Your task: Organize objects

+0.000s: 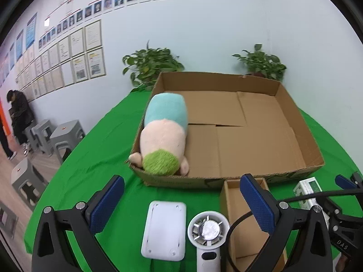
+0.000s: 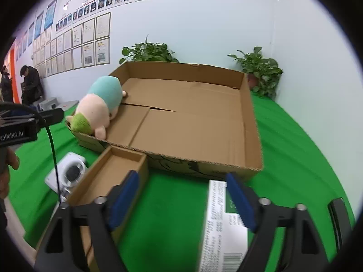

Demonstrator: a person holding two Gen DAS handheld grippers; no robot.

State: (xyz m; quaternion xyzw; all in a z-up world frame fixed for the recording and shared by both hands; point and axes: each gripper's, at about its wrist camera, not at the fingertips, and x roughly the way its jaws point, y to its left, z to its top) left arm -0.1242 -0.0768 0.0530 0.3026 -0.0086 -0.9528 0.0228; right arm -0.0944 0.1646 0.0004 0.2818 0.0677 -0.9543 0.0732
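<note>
From the left wrist view, the left gripper (image 1: 181,200) is hovering with its blue pads spread wide, gripping nothing. Under it a white flat case (image 1: 164,230) and a white handheld fan (image 1: 208,233) are lying side by side on the green cloth (image 1: 90,158). A plush toy (image 1: 163,133) is lying along the left wall of the big cardboard tray (image 1: 295,113), green hair toward the camera. A small cardboard box (image 1: 247,226) is sitting just in front of the tray.

From the right wrist view, the right gripper (image 2: 182,200) is also standing apart and holding nothing, with a white-and-green carton (image 2: 219,231) lying on the cloth against its right finger. The small box is sitting at its left.
</note>
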